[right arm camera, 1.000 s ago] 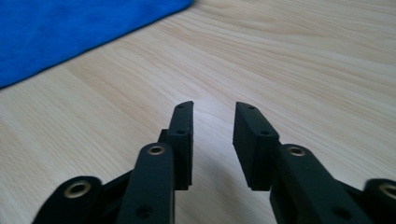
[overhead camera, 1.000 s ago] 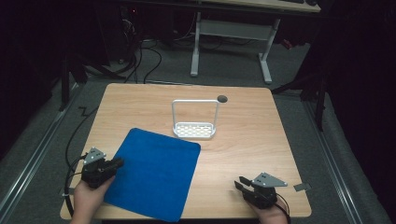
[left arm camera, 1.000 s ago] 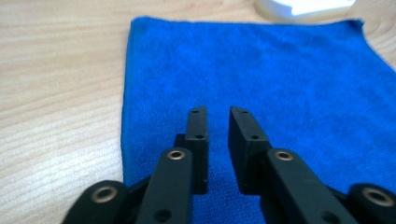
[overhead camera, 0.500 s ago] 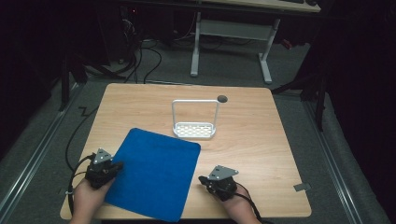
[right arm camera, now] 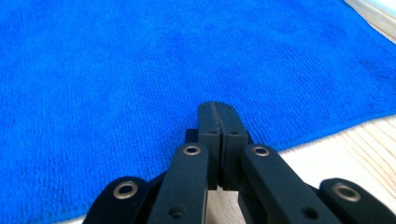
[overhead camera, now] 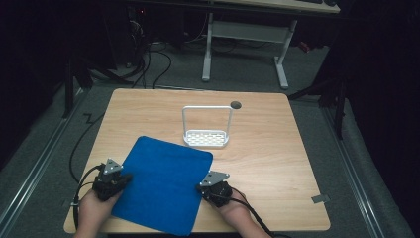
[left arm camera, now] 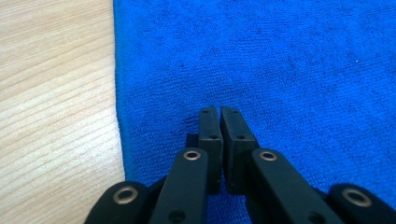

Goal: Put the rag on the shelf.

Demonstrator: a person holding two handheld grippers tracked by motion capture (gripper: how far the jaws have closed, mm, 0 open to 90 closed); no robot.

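The blue cloth (overhead camera: 161,183) lies flat at the table's (overhead camera: 277,148) near edge between both grippers, left gripper (left arm camera: 219,112) and right gripper (right arm camera: 218,108) each pinched together over opposite side edges, equally near.

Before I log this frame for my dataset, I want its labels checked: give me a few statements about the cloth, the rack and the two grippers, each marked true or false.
1. A blue cloth lies flat on the wooden table. True.
2. The white rack stands on the cloth. False: it stands on bare wood beyond the cloth's far edge.
3. The left gripper has its jaws closed over the cloth near its edge. True.
4. The right gripper is wide open. False: its jaws are shut, at the cloth's edge.
5. The rack holds a sponge. False: its perforated tray looks empty.
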